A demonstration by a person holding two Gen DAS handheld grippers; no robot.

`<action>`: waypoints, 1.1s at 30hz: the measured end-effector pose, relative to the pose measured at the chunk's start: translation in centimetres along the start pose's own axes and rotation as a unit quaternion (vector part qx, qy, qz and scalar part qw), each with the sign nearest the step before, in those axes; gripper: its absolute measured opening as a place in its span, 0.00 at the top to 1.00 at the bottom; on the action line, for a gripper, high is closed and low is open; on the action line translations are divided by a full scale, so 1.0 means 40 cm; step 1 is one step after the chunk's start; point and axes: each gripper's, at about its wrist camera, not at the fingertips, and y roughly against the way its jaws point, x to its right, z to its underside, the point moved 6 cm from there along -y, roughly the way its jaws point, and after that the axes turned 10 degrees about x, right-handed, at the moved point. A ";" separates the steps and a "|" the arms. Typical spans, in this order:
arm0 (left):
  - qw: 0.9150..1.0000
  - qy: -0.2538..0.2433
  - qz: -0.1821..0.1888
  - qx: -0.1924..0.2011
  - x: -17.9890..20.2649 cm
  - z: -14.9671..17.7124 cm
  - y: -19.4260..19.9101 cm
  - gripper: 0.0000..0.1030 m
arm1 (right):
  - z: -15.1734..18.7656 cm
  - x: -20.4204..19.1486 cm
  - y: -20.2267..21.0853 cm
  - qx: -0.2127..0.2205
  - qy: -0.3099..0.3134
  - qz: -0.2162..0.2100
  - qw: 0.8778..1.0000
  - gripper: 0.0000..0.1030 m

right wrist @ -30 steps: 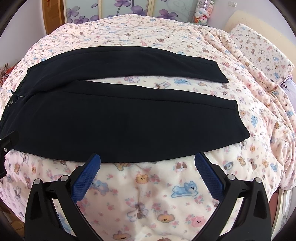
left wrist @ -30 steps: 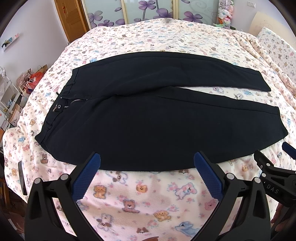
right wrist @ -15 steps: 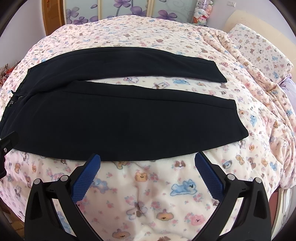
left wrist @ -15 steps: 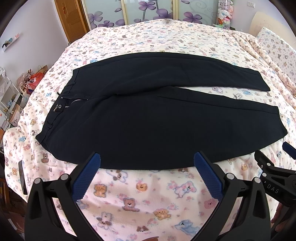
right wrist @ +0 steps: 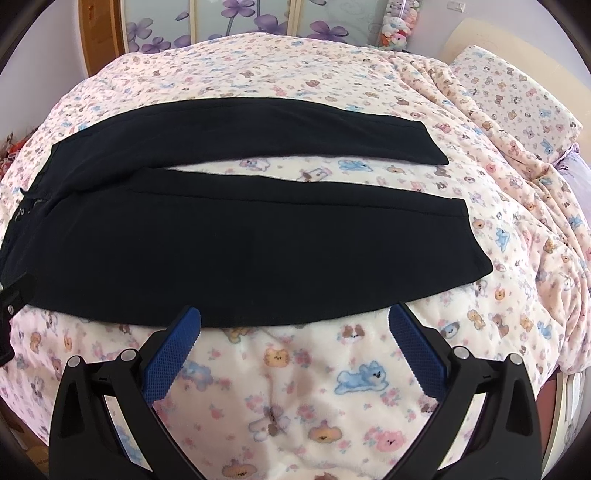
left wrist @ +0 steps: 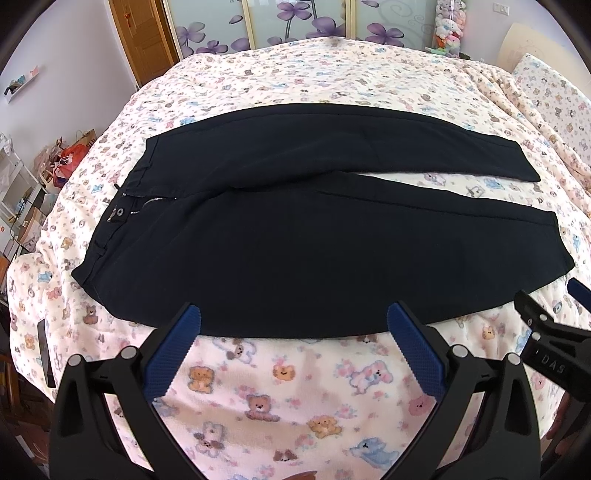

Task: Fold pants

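Note:
Black pants (left wrist: pixel 314 240) lie flat on the bed, waistband to the left with the zip and button showing, both legs spread to the right with a gap between them. They also show in the right wrist view (right wrist: pixel 229 243). My left gripper (left wrist: pixel 293 317) is open and empty, hovering at the near edge of the near leg. My right gripper (right wrist: pixel 295 317) is open and empty, also at the near leg's near edge, further toward the hem. The right gripper shows at the right edge of the left wrist view (left wrist: pixel 546 332).
The bed is covered by a pink bear-print blanket (left wrist: pixel 295 387). A pillow (right wrist: pixel 517 96) lies at the far right. Shelves and bags (left wrist: pixel 37 177) stand on the floor left of the bed. Wardrobe doors (left wrist: pixel 295 18) are behind.
Both grippers have drifted very slightly back or up from the pants edge; the pants have not moved.

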 end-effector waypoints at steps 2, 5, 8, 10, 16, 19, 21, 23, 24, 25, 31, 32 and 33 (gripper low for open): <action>1.000 0.001 -0.001 0.000 0.001 -0.007 -0.004 0.02 | -0.012 0.005 -0.006 0.001 -0.002 0.000 1.000 0.01; 1.000 0.003 -0.003 -0.001 0.004 -0.021 -0.012 0.02 | -0.031 0.008 -0.018 0.002 -0.004 0.000 1.000 0.01; 1.000 0.004 -0.003 -0.002 0.006 -0.036 -0.024 0.02 | -0.054 0.012 -0.035 0.003 -0.009 -0.007 1.000 0.01; 1.000 0.005 -0.004 -0.003 0.007 -0.049 -0.035 0.02 | -0.074 0.020 -0.050 0.000 -0.017 -0.010 1.000 0.01; 1.000 0.007 -0.006 0.000 0.015 -0.101 -0.079 0.02 | -0.143 0.046 -0.103 -0.003 -0.034 -0.006 0.999 0.01; 1.000 -0.001 -0.007 0.005 0.019 -0.130 -0.106 0.02 | -0.181 0.055 -0.132 -0.002 -0.039 -0.008 0.999 0.01; 1.000 -0.007 -0.006 0.002 0.020 -0.144 -0.129 0.02 | -0.211 0.070 -0.158 -0.004 -0.045 -0.004 0.999 0.01; 1.000 -0.006 -0.014 -0.007 0.010 -0.156 -0.154 0.02 | -0.251 0.093 -0.195 -0.009 -0.057 0.003 0.998 0.01; 1.000 0.000 -0.016 -0.015 0.003 -0.161 -0.168 0.02 | -0.269 0.107 -0.213 -0.013 -0.066 0.007 0.998 0.01; 1.000 0.007 -0.016 -0.025 -0.001 -0.162 -0.180 0.02 | -0.291 0.128 -0.239 -0.022 -0.078 0.012 0.997 0.01; 0.991 0.069 -0.009 -0.113 -0.038 -0.126 -0.265 0.02 | -0.406 0.273 -0.401 -0.085 -0.176 0.056 0.979 0.01; 0.990 0.074 -0.005 -0.117 -0.040 -0.115 -0.271 0.02 | -0.432 0.296 -0.428 -0.088 -0.193 0.058 0.976 0.01; 0.990 0.076 -0.005 -0.122 -0.041 -0.107 -0.276 0.02 | -0.454 0.310 -0.445 -0.089 -0.202 0.060 0.974 0.01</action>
